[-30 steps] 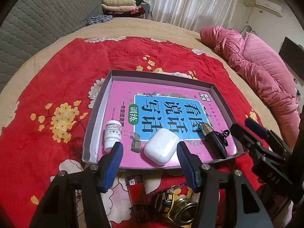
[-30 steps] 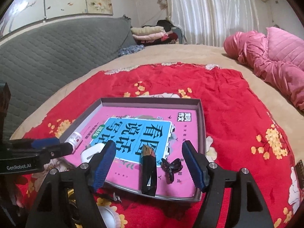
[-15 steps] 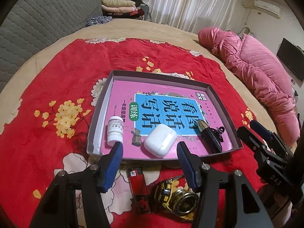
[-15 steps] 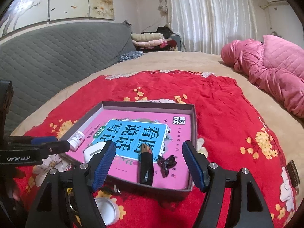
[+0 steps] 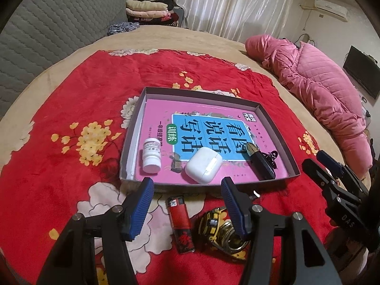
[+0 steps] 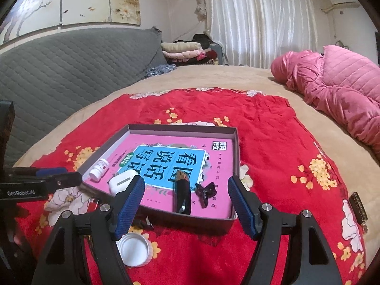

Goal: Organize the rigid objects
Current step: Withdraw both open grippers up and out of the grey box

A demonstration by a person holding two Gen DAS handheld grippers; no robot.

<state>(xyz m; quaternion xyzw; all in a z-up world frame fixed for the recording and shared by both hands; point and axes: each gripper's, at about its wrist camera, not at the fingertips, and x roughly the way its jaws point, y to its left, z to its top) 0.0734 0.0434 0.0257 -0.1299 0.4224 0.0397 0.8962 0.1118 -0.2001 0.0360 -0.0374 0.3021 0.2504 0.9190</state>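
A shallow grey tray lies on the red flowered blanket spread over the bed, lined with a pink book cover. In it, a white pill bottle lies on its side near the left wall, long axis running front to back, with its cap toward the tray's near edge. Just right of it sits a small dark block, then a white earbud case lying flat and angled to the right. Farther right, a long black clip lies with its long axis front to back, patterned tip pointing away, beside a dark claw hair clip. Outside the near wall, a red lighter lies on the blanket, long axis front to back, metal head toward the tray, with a yellow and black watch just to its right. A white lid rests on the blanket near the right tool. Both the left tool and the right one are spread wide, gripping nothing, short of the tray.
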